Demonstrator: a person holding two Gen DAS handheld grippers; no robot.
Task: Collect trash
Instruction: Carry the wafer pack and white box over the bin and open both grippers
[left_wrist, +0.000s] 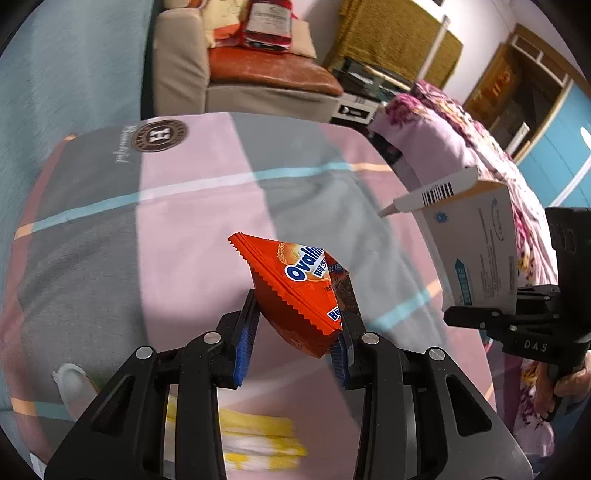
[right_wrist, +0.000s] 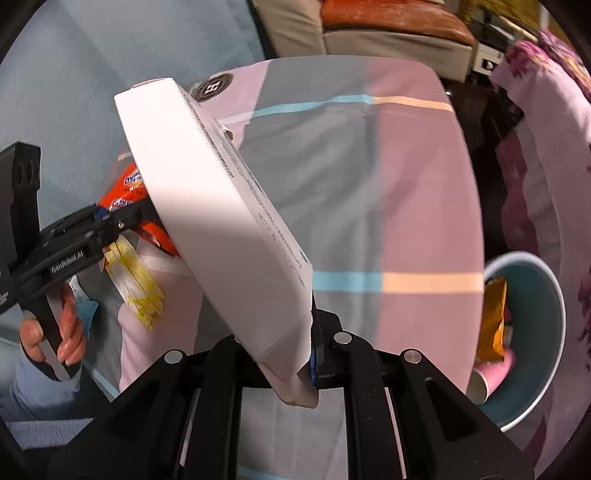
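My left gripper is shut on an orange Ovaltine wrapper and holds it above the bed; the wrapper also shows in the right wrist view. My right gripper is shut on a white cardboard box, held tilted above the bed; the box also shows in the left wrist view with its barcode flap open. A teal bin at the right of the bed holds an orange packet and a pink paper cup.
A yellow-and-white crumpled wrapper lies on the pink-and-grey bedsheet, below the left gripper. A floral pink quilt lies along the right. A beige sofa stands beyond the bed.
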